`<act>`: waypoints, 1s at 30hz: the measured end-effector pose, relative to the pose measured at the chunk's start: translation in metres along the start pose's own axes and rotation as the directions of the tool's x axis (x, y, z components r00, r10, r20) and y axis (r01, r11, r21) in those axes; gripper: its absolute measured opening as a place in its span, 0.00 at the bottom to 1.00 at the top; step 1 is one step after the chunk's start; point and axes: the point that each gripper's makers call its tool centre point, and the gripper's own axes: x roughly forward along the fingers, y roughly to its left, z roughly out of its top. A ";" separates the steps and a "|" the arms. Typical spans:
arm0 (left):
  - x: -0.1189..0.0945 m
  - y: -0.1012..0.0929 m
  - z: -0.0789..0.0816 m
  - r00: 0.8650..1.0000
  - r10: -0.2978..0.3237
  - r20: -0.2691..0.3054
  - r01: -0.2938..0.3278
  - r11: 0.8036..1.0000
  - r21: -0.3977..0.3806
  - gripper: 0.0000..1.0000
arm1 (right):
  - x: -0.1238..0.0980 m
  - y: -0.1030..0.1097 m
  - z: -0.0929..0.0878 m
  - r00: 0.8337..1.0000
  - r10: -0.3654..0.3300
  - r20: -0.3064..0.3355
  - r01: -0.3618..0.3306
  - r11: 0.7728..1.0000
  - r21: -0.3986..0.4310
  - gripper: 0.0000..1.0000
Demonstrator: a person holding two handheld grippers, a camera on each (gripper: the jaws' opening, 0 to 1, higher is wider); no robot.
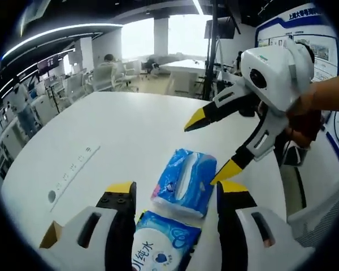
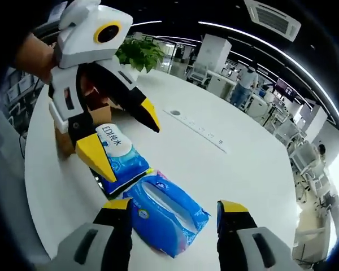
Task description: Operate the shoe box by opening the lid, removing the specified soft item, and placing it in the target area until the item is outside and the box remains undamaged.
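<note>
Both your tongs, left (image 1: 175, 195) and right (image 2: 175, 212), are open and empty. Two wipes packs (image 2: 166, 217) already lie outside on the bench (image 1: 118, 130); the box (image 2: 96, 107) stands at 10 o'clock.

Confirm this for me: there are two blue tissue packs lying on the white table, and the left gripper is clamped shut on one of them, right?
Not quite. The two blue tissue packs do lie on the white table, but the left gripper is open, its jaws spread over the nearer pack without closing on it. The right gripper view shows this.
</note>
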 end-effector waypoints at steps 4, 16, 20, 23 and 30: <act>-0.010 0.000 0.002 1.000 0.006 0.021 -0.005 1.000 -0.015 0.61 | -0.005 -0.001 0.001 1.000 -0.004 0.015 0.003 0.999 0.040 0.67; -0.038 -0.011 0.012 0.995 0.019 0.095 -0.014 0.999 -0.053 0.71 | -0.019 0.016 0.012 0.998 0.010 0.069 -0.015 0.997 0.082 0.78; -0.048 -0.013 0.010 0.994 0.027 0.108 -0.021 0.998 -0.053 0.75 | -0.021 0.022 0.015 0.997 0.018 0.080 -0.025 0.996 0.084 0.81; -0.056 -0.012 0.007 0.993 0.039 0.110 -0.032 0.997 -0.065 0.77 | -0.022 0.025 0.018 0.996 0.017 0.086 -0.024 0.996 0.081 0.83; -0.081 -0.007 -0.003 0.990 0.064 0.124 -0.053 0.994 -0.092 0.81 | -0.025 0.035 0.029 0.994 0.031 0.107 -0.040 0.996 0.077 0.84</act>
